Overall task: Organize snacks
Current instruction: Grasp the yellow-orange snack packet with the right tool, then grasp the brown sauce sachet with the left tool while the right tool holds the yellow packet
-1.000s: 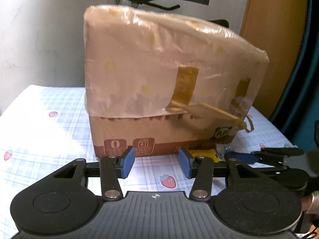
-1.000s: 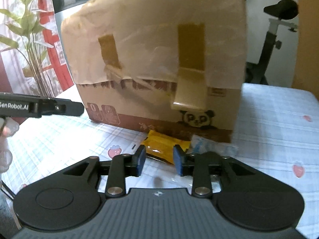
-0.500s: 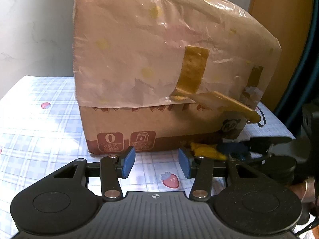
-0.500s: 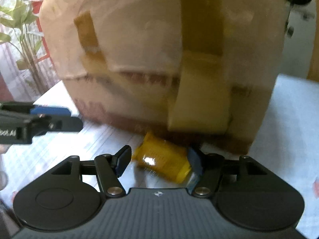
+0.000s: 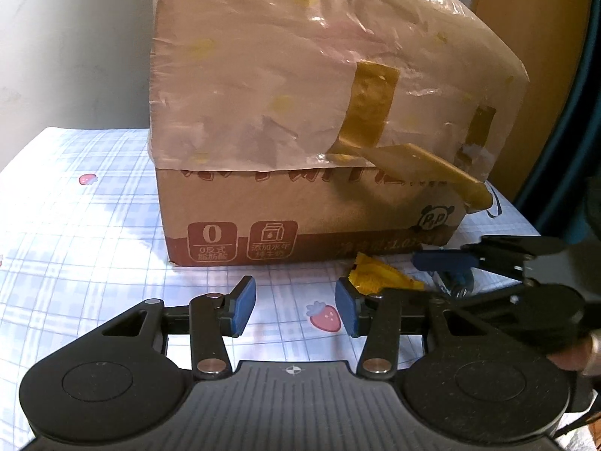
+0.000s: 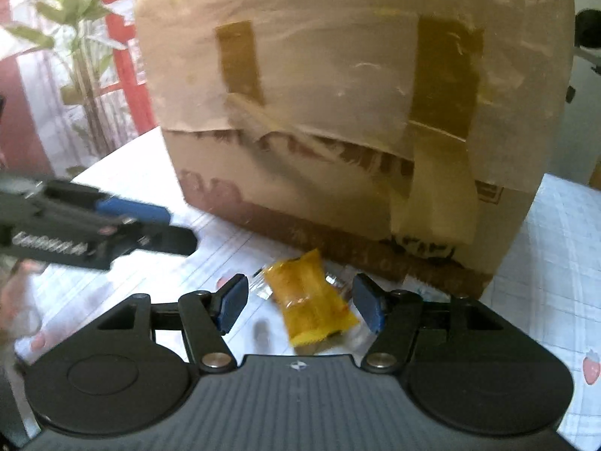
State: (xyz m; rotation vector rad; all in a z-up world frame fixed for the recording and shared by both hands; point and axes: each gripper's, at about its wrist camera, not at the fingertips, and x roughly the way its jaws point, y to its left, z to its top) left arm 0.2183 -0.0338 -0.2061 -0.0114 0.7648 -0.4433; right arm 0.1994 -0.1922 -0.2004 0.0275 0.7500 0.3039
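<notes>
1 yellow snack packet (image 6: 308,298) now lies between the right gripper (image 6: 300,302) fingers, whose jaws have widened around it since a second ago without yet closing: a grasp looks imminent. The left gripper (image 5: 295,310) waits, jaws wide and empty. The strawberry-print checked tablecloth (image 5: 86,240) carries a plastic-wrapped, taped cardboard box (image 5: 300,131); a potted plant (image 6: 71,37) stands behind.

A large "0" in a red square panel is printed low on the cardboard box (image 5: 300,203); small characters beneath are illegible. A panda logo (image 5: 435,218) lettered "P.P" is marked nearby.
</notes>
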